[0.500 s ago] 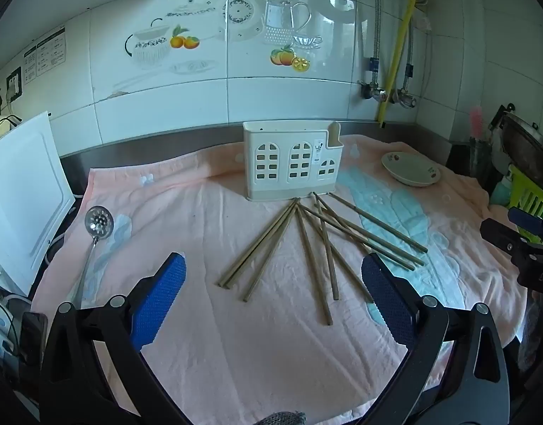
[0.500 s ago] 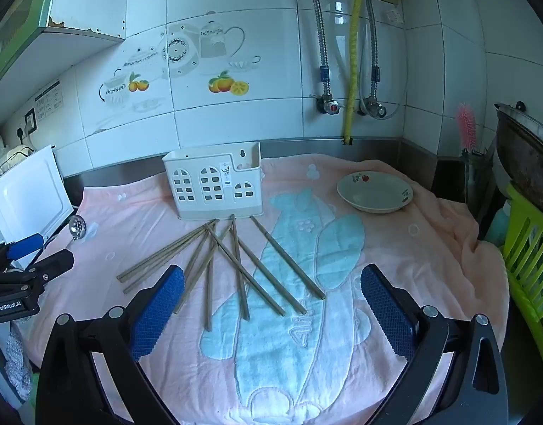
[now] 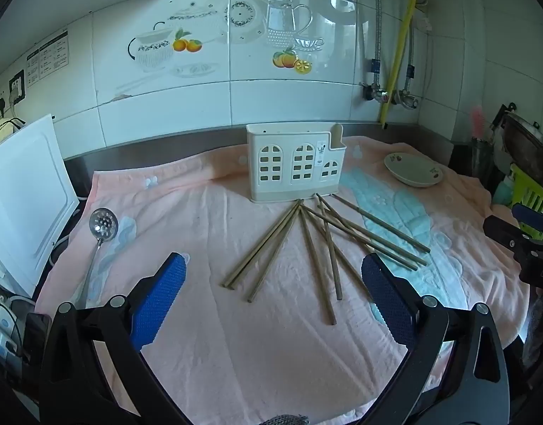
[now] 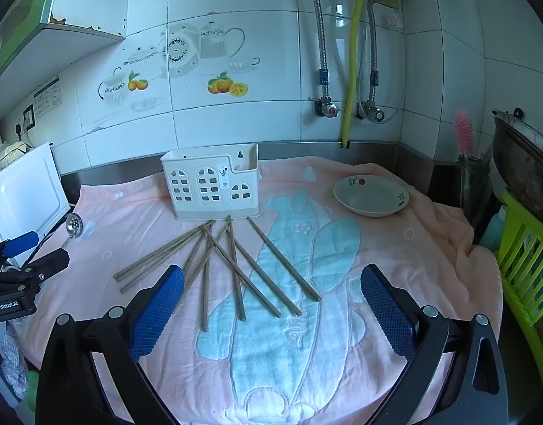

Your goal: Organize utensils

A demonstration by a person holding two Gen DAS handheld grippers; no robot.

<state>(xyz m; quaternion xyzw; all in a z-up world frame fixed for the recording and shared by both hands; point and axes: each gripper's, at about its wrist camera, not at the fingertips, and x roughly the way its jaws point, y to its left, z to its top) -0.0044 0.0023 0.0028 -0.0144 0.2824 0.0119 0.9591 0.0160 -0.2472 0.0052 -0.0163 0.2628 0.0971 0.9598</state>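
While both pairs of fingers stand spread wide and hold nothing, the left gripper [image 3: 273,283] and right gripper [image 4: 271,294] hover above a pink towel [image 4: 395,248] covering the surface. Wooden chopsticks [image 4: 236,269] lie fanned and crossing on the towel, their far ends just before a cream utensil holder [image 4: 213,186] with house-window cutouts; its small front sticker is too small to read. "GenRobot.AI" is printed on the left gripper's body [image 4: 5,306]. A slotted spoon [image 3: 101,228] lies to the left, a floral dish [image 4: 370,194] to the right.
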